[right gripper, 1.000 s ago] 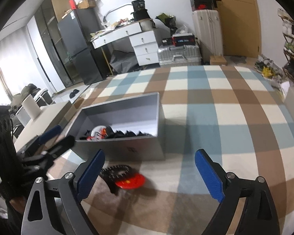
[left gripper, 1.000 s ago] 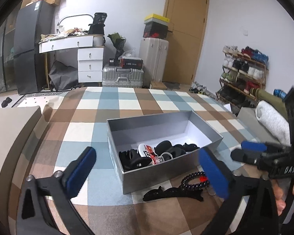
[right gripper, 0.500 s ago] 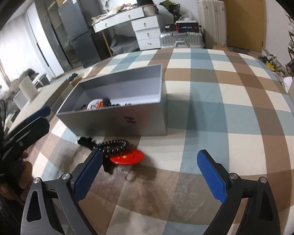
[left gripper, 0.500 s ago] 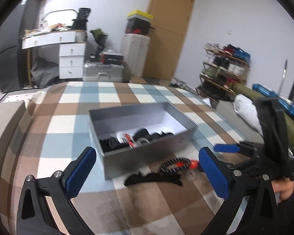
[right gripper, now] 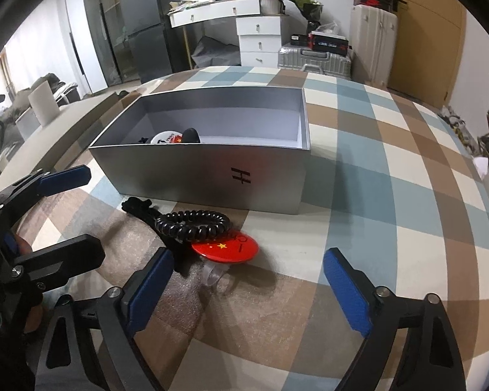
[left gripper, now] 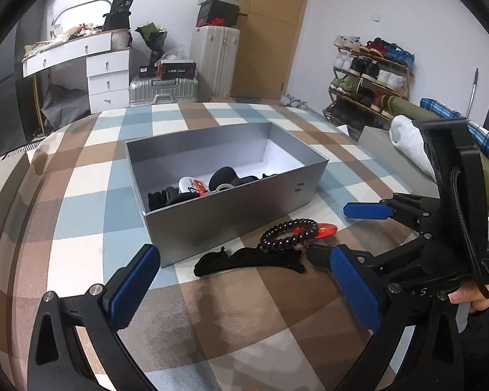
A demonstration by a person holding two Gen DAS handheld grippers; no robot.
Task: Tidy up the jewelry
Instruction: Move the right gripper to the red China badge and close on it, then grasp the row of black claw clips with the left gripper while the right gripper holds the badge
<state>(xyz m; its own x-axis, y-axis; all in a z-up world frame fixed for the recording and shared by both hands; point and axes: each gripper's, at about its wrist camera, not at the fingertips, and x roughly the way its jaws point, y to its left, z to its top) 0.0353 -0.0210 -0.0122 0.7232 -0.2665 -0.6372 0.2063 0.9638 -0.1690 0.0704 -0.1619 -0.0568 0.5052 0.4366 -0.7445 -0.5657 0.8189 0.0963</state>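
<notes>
The right gripper (right gripper: 246, 288) has its blue-padded jaws spread wide and is easing them inward; nothing is pressed between the pads. Just beyond its tips, at twelve o'clock in the right wrist view, lies a round red badge with yellow stars (right gripper: 226, 247), resting partly on a small clear ring-shaped piece (right gripper: 213, 273). A black coiled spiral hair tie (right gripper: 192, 223) overlaps the badge's upper left edge, and at ten o'clock from it a long black hair clip (right gripper: 138, 207) stretches away, its far end just beside the box. All three sit on the brown, blue and cream checked cloth (right gripper: 391, 195).

The left gripper (left gripper: 244, 286) also stands wide, with nothing between its blue pads. In its view the black clip (left gripper: 244, 259) lies at twelve o'clock just ahead of the tips, the coiled tie (left gripper: 288, 234) at one o'clock, and the red badge (left gripper: 324, 229) beyond that. The right gripper (left gripper: 339, 231) comes in at three o'clock, its fingers to either side of the badge's end of the pile, held by a hand (left gripper: 472, 299).

Farther out, at twelve o'clock, sits an open grey rectangular cardboard box (left gripper: 231, 218). Dark hair accessories and a white and red item (left gripper: 195, 187) are heaped at its near left end; the far end shows bare white floor.
</notes>
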